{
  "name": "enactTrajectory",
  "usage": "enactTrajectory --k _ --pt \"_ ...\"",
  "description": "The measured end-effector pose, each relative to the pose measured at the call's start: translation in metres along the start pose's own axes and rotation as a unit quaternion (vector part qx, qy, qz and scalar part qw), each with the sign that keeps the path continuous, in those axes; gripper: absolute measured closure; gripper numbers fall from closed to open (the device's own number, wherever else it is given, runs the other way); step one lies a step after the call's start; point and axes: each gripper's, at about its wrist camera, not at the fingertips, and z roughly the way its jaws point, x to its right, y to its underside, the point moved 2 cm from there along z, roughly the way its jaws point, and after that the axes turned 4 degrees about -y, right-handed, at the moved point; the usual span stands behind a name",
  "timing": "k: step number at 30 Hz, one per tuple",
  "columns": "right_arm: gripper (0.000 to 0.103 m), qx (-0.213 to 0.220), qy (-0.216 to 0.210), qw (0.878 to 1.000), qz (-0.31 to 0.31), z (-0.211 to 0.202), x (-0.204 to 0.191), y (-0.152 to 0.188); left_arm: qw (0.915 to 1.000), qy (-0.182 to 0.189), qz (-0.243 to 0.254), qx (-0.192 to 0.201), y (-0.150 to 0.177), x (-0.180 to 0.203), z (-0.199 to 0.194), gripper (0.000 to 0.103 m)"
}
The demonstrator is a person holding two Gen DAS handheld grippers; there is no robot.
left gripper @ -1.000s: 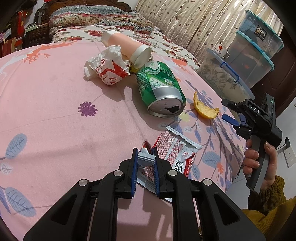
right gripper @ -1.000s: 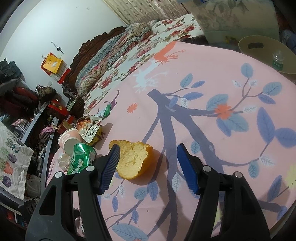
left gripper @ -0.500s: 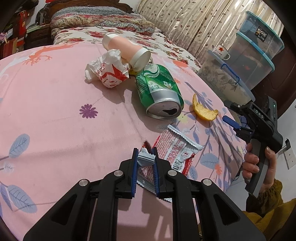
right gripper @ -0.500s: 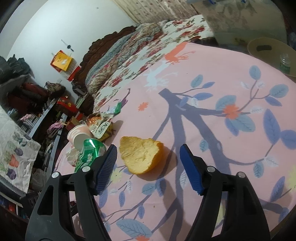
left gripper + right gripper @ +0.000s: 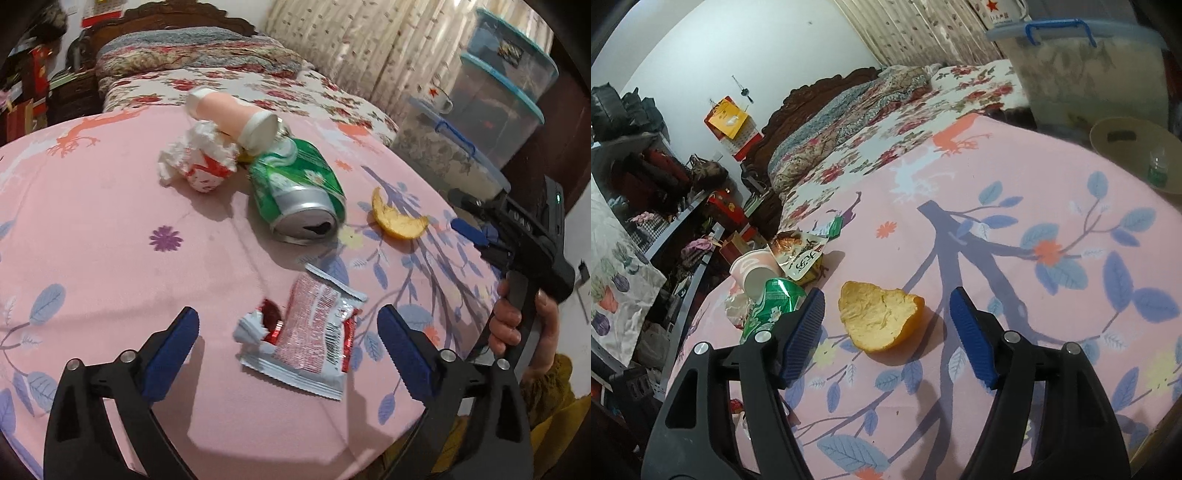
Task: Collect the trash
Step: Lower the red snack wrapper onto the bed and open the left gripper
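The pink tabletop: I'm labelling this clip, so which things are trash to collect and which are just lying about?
Trash: red snack wrapper, green can, orange peel, crumpled paper, paper cup.

Lying about: storage bins, bed quilt, curtain.

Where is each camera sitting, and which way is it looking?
Left wrist: rides the left claw, looking across the pink tablecloth at the red wrapper between its open fingers; the person's right hand shows too.
Right wrist: rides the right claw, facing the orange peel between its open fingers, with the bed beyond.
Both see the green can and the orange peel.
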Motion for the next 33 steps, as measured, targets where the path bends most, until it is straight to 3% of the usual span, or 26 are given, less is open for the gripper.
enactTrajectory --k 6,25,33 --pt "0.031 -0.005 0.004 1.000 0.028 0.001 0.015 0.000 0.9989 -0.009 0.020 -0.041 0.006 0.010 0.018 0.009" --pt "0.031 -0.010 0.008 0.999 0.041 0.005 0.023 0.000 0.9991 -0.005 0.029 -0.029 0.006 0.014 0.011 0.009" --pt "0.031 -0.010 0.010 0.999 0.049 0.004 0.028 -0.001 0.9994 0.004 0.010 -0.032 0.006 0.005 0.009 0.009"
